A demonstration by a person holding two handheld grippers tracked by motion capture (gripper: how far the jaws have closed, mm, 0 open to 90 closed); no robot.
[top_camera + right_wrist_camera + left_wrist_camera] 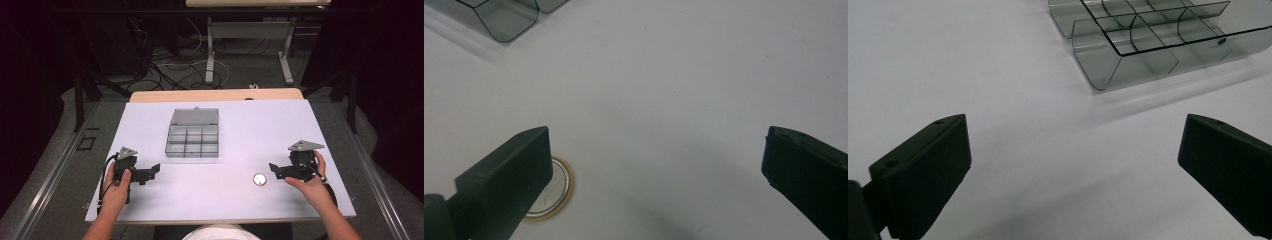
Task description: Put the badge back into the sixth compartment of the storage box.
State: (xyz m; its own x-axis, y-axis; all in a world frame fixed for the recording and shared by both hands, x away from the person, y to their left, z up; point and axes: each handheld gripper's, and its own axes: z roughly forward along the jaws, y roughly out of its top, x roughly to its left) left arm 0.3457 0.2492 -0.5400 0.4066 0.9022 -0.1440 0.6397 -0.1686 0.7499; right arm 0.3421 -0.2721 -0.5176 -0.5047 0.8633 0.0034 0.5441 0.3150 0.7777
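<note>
The flat round disc (259, 179) lies on the white desk (150, 205) just beside the right gripper (274, 169), whose jaws stand wide and empty; being so thin, it may slide away instead of lifting. The left gripper (154, 169) is likewise released, and farther back the clear compartment box (193, 140) sits open.

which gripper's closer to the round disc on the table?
Right. The right gripper sits just beside the disc, fingers open, not touching it. The left gripper is far across the table, nearer the clear divided box.
</note>
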